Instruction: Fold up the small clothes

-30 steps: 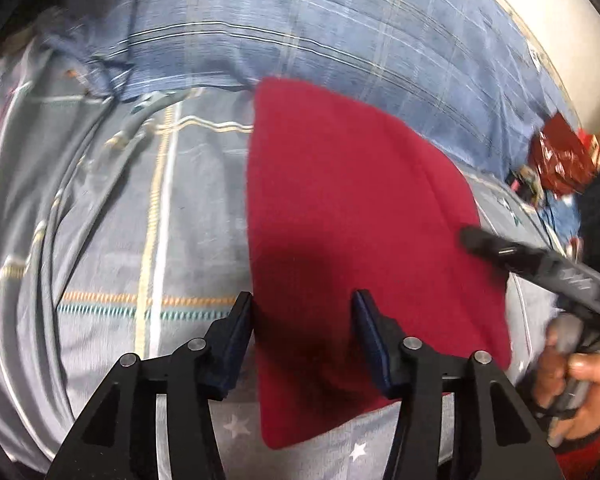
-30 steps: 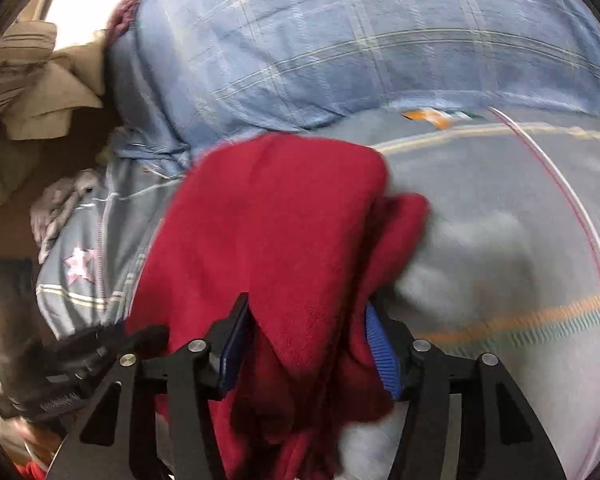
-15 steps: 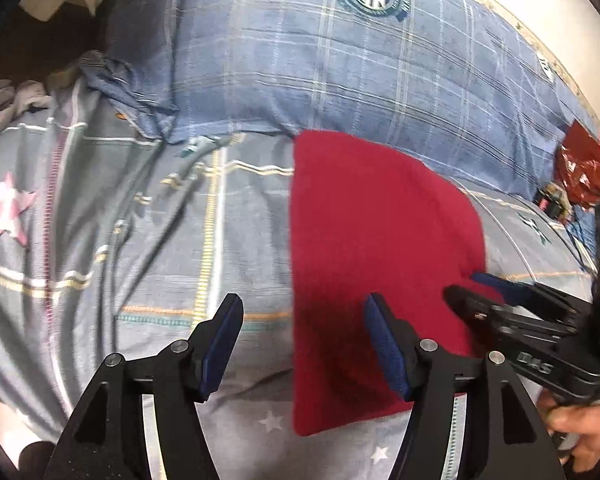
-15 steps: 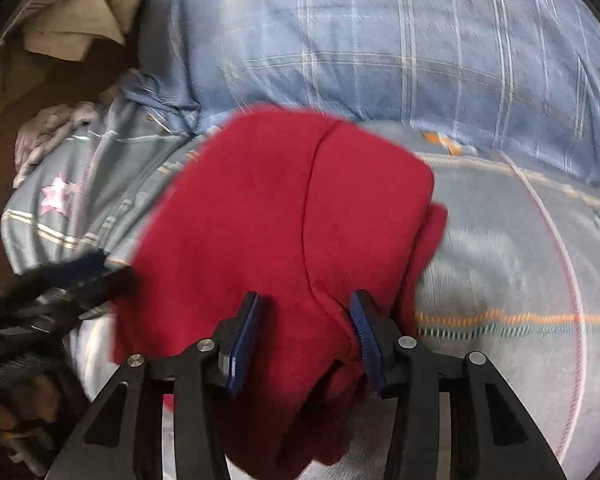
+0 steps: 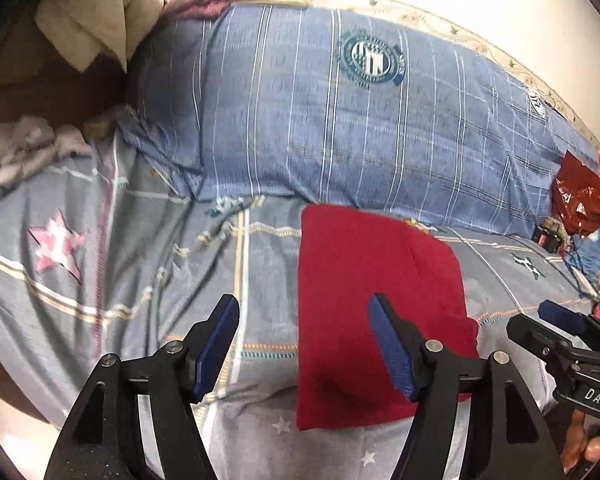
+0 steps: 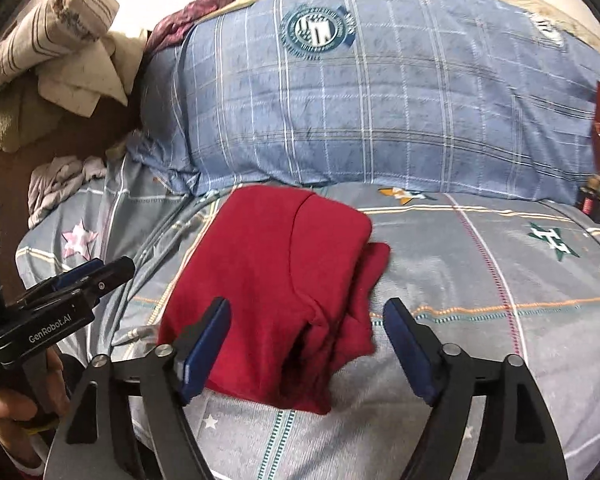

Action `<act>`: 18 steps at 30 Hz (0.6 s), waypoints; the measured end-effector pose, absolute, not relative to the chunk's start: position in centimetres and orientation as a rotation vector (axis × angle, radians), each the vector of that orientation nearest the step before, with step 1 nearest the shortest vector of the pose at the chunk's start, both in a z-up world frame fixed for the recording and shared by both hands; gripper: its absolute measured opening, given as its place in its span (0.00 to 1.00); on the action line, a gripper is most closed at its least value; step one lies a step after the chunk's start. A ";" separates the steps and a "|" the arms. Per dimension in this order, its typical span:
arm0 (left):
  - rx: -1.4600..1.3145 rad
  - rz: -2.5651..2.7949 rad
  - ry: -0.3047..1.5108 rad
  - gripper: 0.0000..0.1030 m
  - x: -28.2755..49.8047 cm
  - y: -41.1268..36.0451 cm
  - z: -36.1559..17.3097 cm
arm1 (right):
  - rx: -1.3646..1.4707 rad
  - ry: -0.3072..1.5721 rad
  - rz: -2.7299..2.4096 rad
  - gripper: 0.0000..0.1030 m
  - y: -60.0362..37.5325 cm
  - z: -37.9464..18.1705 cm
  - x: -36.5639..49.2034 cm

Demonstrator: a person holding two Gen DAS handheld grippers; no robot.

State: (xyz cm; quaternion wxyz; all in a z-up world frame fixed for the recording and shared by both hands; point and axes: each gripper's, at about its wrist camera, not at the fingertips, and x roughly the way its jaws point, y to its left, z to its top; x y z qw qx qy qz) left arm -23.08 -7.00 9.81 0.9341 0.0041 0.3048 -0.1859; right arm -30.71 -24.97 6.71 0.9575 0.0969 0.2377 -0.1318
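A: Item one, nearest the lens?

B: Left gripper (image 5: 304, 344), black two-finger tool with blue pads. Jaws spread wide, holding nothing. It hangs above the near left edge of the folded dark-red fleece garment (image 5: 364, 320), one finger over the cloth, the other over bare bedding.

A: Item two?

B: Right gripper (image 6: 306, 346), same make. Jaws equally wide, empty, straddling the garment's near right corner. Judged: both tools stand released because the fold looks finished and the piece is left to lie.

A: The garment itself?

B: A compact rectangle, flat on the grey checked bedspread with star motifs (image 5: 132, 288). A lower layer sticks out along its right edge (image 6: 374, 268), so the stack is slightly uneven.

A: Beyond the garment?

B: Blue plaid pillow with a round crest (image 6: 380, 92), touching or nearly touching the garment's far edge. Further left of the garment, crumpled beige and grey laundry (image 6: 60, 60), presumably awaiting folding.
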 end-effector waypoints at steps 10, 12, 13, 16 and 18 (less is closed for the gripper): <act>0.037 -0.384 0.592 0.67 -25.6 -6.2 11.0 | 0.212 0.465 -0.272 0.82 -23.8 6.9 -32.0; 0.038 -0.384 0.591 0.67 -25.7 -6.0 11.1 | 0.200 0.464 -0.271 0.82 -23.5 6.9 -32.0; 0.037 -0.384 0.591 0.67 -25.7 -6.0 11.1 | 0.193 0.465 -0.272 0.82 -23.3 6.9 -31.9; 0.038 -0.383 0.591 0.67 -25.5 -5.9 11.2 | 0.178 0.469 -0.274 0.82 -23.0 6.9 -31.7; 0.040 -0.381 0.593 0.67 -25.2 -5.8 11.2 | 0.175 0.470 -0.273 0.82 -22.8 6.8 -31.5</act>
